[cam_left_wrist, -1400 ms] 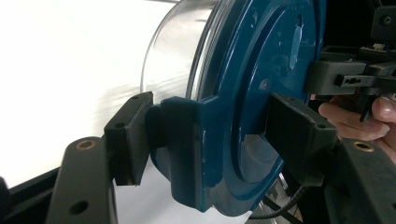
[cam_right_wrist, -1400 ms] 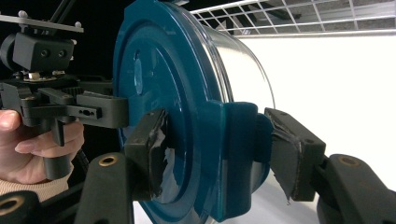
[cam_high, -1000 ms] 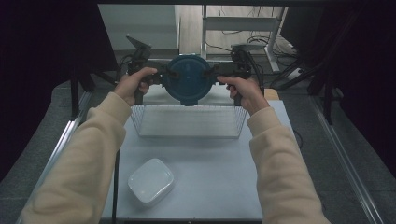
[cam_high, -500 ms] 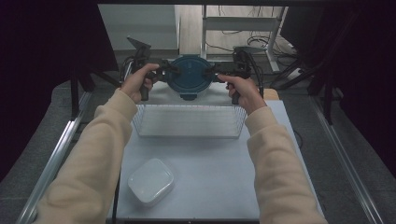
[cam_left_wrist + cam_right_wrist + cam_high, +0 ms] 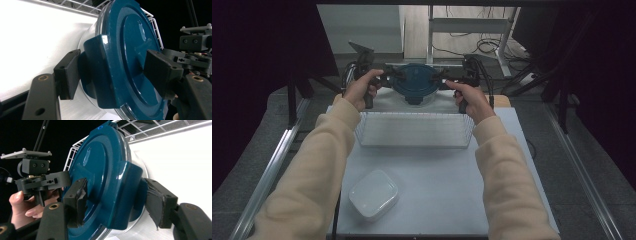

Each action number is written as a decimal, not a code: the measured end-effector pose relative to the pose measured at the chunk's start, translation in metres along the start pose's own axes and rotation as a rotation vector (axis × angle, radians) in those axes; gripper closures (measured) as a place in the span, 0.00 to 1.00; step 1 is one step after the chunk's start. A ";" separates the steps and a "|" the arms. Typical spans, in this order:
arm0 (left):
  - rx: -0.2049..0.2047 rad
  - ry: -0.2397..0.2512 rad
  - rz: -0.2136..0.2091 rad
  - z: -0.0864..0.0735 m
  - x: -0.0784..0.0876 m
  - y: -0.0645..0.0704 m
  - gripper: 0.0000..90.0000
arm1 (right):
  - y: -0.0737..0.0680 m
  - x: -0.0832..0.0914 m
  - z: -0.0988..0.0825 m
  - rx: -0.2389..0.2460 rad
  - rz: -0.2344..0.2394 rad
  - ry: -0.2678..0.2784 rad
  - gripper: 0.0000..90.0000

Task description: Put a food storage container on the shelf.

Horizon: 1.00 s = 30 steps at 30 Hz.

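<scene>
Two grippers meet on one container point(image 5: 414, 85) in the high view. The left gripper point(image 5: 389, 79) and right gripper point(image 5: 442, 80) flank it at the table's point(image 5: 437, 190) far edge, beyond the wire basket point(image 5: 412, 114). A white box point(image 5: 373, 194) lies near the near left corner.

In the left gripper view, the left gripper point(image 5: 112, 67) has its jaws partly open and clamped across a side latch point(image 5: 100, 75) of the blue lid point(image 5: 135, 50).

In the right gripper view, the right gripper point(image 5: 116, 197) straddles the opposite latch point(image 5: 130, 195). Its jaws have just been opening, and I cannot tell whether the pads press.

The carry looks almost finished. What is left is letting go on both sides, though whether the base is already on the table is unclear.
</scene>
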<state>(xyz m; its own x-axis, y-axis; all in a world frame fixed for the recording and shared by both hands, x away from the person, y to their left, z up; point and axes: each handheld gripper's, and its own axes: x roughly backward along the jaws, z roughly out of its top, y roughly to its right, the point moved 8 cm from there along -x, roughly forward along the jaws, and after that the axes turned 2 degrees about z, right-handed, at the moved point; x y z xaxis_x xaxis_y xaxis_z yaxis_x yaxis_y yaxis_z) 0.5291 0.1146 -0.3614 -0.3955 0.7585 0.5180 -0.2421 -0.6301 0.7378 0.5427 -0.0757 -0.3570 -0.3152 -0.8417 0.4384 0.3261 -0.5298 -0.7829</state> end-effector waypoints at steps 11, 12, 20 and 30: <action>-0.264 0.132 0.202 -0.016 0.025 0.014 0.18 | -0.024 0.016 -0.012 0.238 -0.139 0.067 0.11; -0.286 0.150 0.222 -0.020 0.031 0.014 0.17 | -0.027 0.019 -0.016 0.268 -0.141 0.070 0.11; -0.438 0.189 0.249 -0.081 0.067 0.024 0.19 | -0.037 0.055 -0.059 0.526 -0.266 0.087 0.17; -0.559 0.188 0.247 -0.160 0.098 0.016 0.21 | -0.040 0.093 -0.135 0.610 -0.214 0.091 0.18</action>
<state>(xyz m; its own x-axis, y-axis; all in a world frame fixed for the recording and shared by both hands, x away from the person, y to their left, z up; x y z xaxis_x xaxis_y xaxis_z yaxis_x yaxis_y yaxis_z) 0.3449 0.1521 -0.3686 -0.6349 0.5697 0.5218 -0.5296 -0.8127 0.2429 0.3807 -0.1190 -0.3448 -0.4951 -0.7131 0.4964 0.6864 -0.6713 -0.2797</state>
